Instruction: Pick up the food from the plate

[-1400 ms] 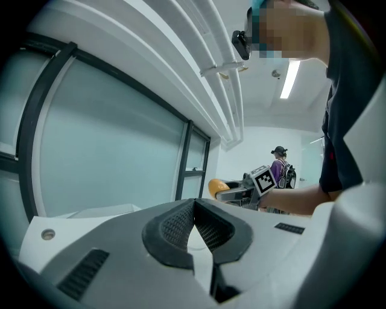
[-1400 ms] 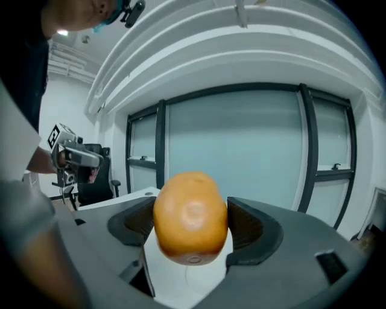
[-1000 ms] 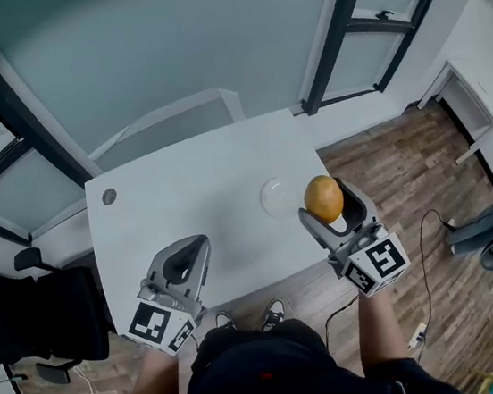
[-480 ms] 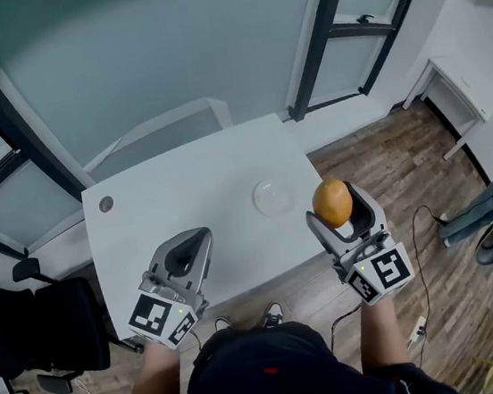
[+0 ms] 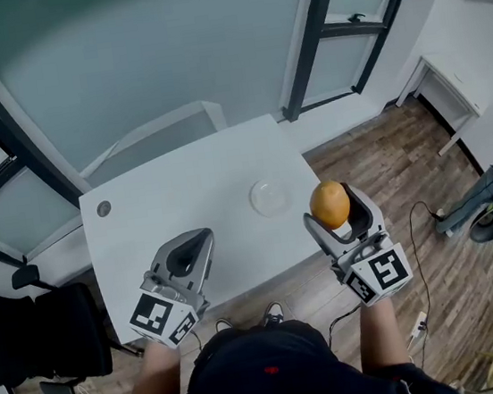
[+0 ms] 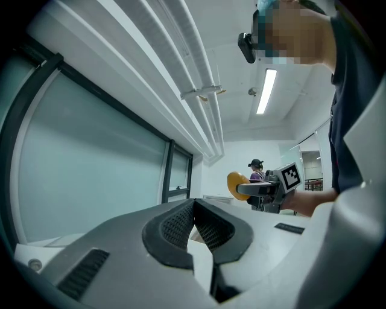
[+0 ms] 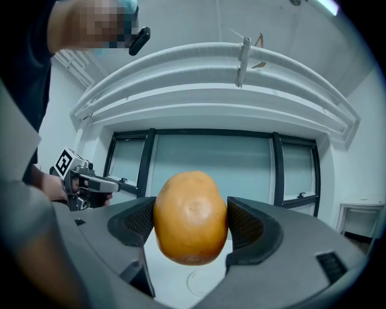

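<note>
We hold a pair of tongs in each hand over the near edge of a white desk, and the marker cubes at their rear carry black-and-white square patterns with no readable words. The left tongs are closed on nothing, their ribbed black pads meeting at the tips. The right tongs are parted about as wide as the food they grip, one dark pad pressing each flank.

The food is a smooth, egg-shaped piece with a golden-orange, faintly mottled skin, a shallow dimple on the face toward the camera and a small darker mark near its lower end. It bears no label or sticker. In the right gripper view its long axis stands upright, crossing the line from pad to pad, and both rounded ends jut clear of the tongs, above and below.

In the head view the food is held in the air by the desk's right edge, beside the plate and not touching it. The clear, round plate sits on the desk. A small round disc lies at the desk's far left corner. Beyond the desk we see frosted glass panels in dark frames, with wood-plank floor to the right.
</note>
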